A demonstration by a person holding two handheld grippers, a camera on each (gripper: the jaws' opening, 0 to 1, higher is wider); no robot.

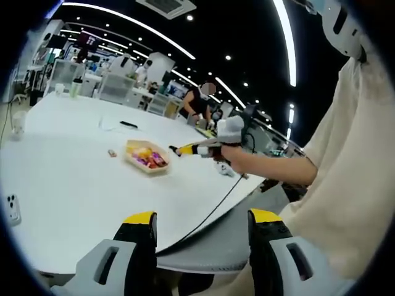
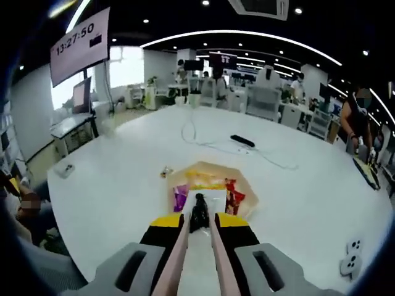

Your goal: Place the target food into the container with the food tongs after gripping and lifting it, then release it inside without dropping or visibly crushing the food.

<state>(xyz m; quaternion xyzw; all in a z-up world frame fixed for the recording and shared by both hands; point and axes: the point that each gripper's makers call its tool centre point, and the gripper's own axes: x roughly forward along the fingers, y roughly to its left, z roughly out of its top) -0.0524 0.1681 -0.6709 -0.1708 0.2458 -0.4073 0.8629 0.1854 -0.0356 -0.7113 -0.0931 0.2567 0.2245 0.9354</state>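
Right gripper (image 2: 199,223) clamped on pink-armed tongs (image 2: 199,246), tips over tan tray (image 2: 247,185); food ungripped. Left gripper (image 1: 202,217) apart, idle.

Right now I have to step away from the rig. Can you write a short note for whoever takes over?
Left gripper: open, holding nothing, back at the table edge.
Right gripper: shut on the food tongs, whose dark tips hang over the container.
Container: tan tray on the white table, with colourful wrapped snacks inside. One small piece lies on the table beside it.
Done: tongs in hand and over the tray.
Left: I cannot tell whether the tips hold food; check, release inside, then fetch the loose piece if it is the target.
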